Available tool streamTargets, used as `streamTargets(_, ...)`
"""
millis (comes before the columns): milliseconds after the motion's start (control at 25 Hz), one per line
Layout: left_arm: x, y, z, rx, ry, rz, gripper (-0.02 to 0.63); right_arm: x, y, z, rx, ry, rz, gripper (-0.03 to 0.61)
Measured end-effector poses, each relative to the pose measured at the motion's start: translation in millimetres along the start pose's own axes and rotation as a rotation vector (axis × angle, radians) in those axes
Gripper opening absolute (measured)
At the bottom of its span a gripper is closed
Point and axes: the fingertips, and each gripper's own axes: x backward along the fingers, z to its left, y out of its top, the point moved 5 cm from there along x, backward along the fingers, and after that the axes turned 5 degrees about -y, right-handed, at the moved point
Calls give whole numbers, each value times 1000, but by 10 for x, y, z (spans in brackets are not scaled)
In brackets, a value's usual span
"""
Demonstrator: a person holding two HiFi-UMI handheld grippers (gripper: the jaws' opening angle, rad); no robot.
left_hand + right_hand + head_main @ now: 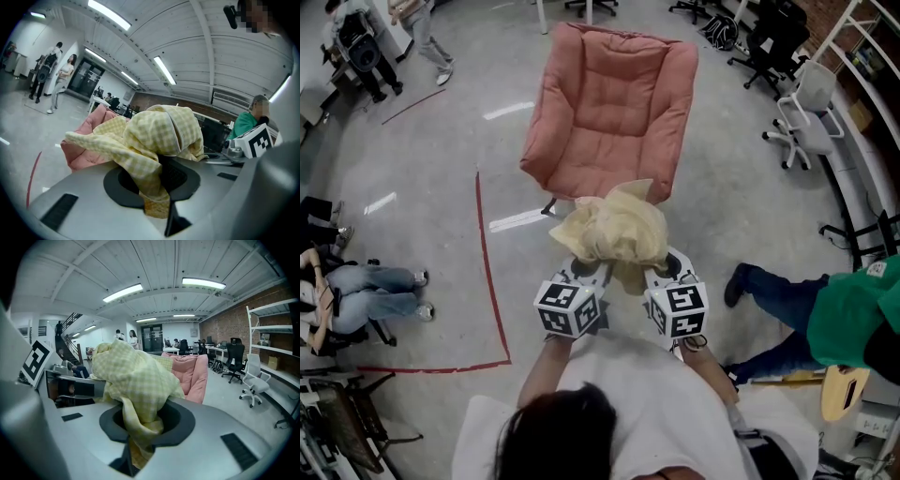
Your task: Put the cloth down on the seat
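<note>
A bunched yellow checked cloth (614, 230) hangs in the air just in front of the pink padded seat (609, 108). My left gripper (592, 272) and my right gripper (654, 272) sit side by side under it, each shut on a fold. In the left gripper view the cloth (159, 140) runs down between the jaws, with the pink seat (89, 133) behind it. The right gripper view shows the cloth (133, 380) pinched the same way, and the seat (190, 373) stands beyond it to the right.
A red tape line (487, 272) marks the concrete floor to the left. A person in green (848, 314) sits at the right and another person (356, 291) at the left. Office chairs (802, 112) stand at the far right, and people (422, 37) stand at the back left.
</note>
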Motion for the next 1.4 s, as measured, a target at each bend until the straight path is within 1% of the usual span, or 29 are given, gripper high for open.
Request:
streamTargets(480,-552,583,834,-15,-66,65,91,-959,412,-89,-43,-68,19,86)
streamTargets(640,-700,724,1042,-44,-79,80,91,-1192,490,-113,-57,-105,23,86)
streamTargets(800,-800,813,1234,-49,-80,82,91,-1392,557,-106,-61,-127,26,86)
streamTargets(1080,-961,909,1448,-47,-69,91,91,-1625,640,-171,-62,-139,30,86)
streamTargets(1400,-1233,931,1698,-32,-27,112,91,-1985,669,-333,-44,-113,43,86)
